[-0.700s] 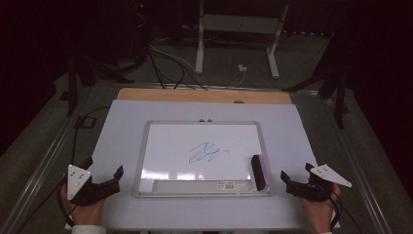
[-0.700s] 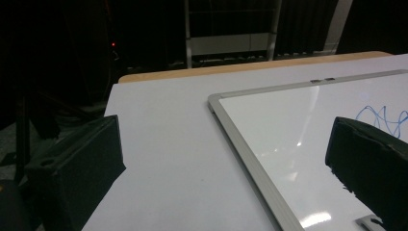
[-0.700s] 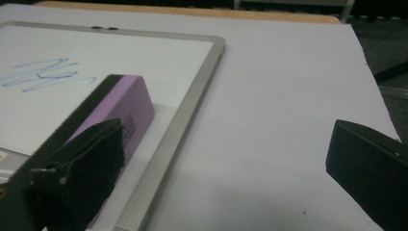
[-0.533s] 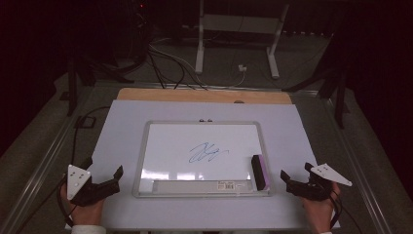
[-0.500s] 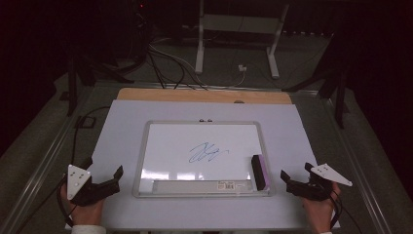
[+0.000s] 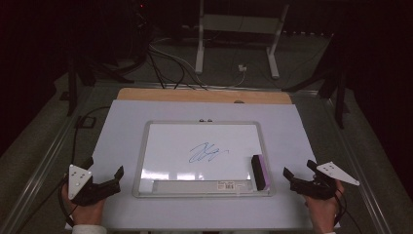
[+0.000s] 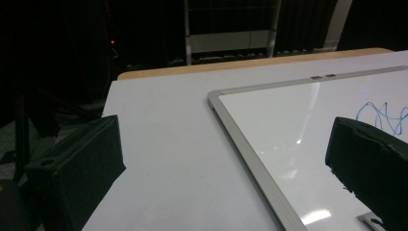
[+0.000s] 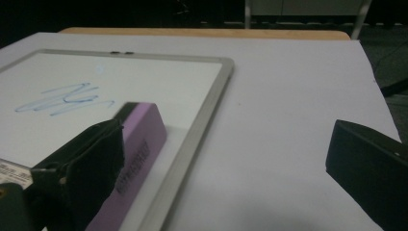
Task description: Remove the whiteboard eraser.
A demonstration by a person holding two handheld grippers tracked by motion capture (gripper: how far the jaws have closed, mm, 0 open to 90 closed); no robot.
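Observation:
A silver-framed whiteboard (image 6: 141, 161) lies flat in the middle of the white table top, with a blue scribble (image 6: 207, 153) near its centre. A purple eraser with a black top (image 6: 259, 171) rests on the board's right part, by the frame. My left gripper (image 6: 104, 169) sits near the table's front left, open, with nothing between its jaws. In the left gripper view the left gripper (image 7: 226, 163) faces the board's frame (image 7: 250, 154). My right gripper (image 6: 298, 169) rests just right of the board, open; in the right gripper view the eraser (image 8: 142, 139) lies beside the right gripper's (image 8: 226, 168) left jaw.
The white sheet (image 6: 122, 126) covers a table whose wooden back edge (image 6: 195, 95) shows. Behind it on the dark floor lie cables (image 6: 165, 58) and the legs of a white stand (image 6: 199, 44). A cable (image 6: 85, 122) trails off the left side.

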